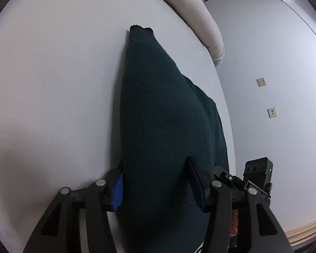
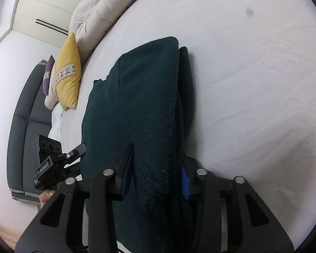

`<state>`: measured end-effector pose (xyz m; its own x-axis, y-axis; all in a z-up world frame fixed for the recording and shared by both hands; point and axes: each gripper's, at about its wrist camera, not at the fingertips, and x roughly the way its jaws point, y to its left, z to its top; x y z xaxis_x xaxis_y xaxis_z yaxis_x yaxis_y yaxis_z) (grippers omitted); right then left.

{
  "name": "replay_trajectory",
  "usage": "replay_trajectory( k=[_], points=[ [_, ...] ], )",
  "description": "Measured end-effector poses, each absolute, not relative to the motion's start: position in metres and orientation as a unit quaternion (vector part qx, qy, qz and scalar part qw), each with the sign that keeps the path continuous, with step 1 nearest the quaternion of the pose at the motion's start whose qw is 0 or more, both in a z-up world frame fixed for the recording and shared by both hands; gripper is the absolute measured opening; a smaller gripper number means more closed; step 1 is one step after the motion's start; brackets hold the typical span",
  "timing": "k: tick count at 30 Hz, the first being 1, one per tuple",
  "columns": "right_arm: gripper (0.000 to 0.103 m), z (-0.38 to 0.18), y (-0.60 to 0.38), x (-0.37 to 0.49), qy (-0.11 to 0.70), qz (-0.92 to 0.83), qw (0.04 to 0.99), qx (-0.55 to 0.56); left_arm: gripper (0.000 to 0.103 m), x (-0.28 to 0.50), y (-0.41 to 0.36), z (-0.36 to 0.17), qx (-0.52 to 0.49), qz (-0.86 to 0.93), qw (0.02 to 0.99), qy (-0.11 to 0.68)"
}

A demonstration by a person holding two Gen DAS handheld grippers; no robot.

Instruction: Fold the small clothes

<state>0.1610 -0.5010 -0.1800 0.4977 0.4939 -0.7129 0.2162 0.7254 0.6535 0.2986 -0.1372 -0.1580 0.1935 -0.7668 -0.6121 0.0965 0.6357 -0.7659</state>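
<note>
left tool [image 1: 155, 181] clamped shut, right tool [image 2: 158, 172] likewise

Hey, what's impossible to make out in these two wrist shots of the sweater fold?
- Left wrist: the dark green sweater hides the left gripper fingertips' contact.
- Right wrist: the right gripper pads are mostly buried in knit.
- Both views: the sweater's near end is cut off by the bottom edge.
</note>
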Motion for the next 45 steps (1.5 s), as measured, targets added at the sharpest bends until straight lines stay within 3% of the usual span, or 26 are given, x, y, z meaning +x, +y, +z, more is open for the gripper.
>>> replay_trajectory(
  k=[6,14,28,34,39,45],
  points=[
    [0.023,-0.16,-0.488,0.158,0.485,0.064,0.809,0.326,0.035,0.288,-0.135,-0.146,-0.295,-0.303,0.719,0.552],
    [0.021,-0.101,-0.44,0.139,0.464,0.083,0.834,0.287,0.033,0.249,-0.107,-0.1,-0.272,-0.311,0.744,0.525],
    [0.021,-0.037,-0.261,0.076,0.454,0.167,0.847,0.222,0.034,0.143,0.032,-0.039,-0.224,-0.272,0.807,0.473],
    [0.021,-0.061,-0.202,0.042,0.465,0.198,0.83,0.235,0.034,0.106,0.092,-0.064,-0.245,-0.257,0.801,0.483],
    [0.021,-0.119,-0.188,0.028,0.501,0.189,0.806,0.254,0.034,0.093,0.114,-0.127,-0.269,-0.23,0.776,0.522],
    [0.022,-0.174,-0.206,0.018,0.516,0.178,0.772,0.326,0.042,0.089,0.133,-0.169,-0.332,-0.239,0.746,0.525]
  ],
)
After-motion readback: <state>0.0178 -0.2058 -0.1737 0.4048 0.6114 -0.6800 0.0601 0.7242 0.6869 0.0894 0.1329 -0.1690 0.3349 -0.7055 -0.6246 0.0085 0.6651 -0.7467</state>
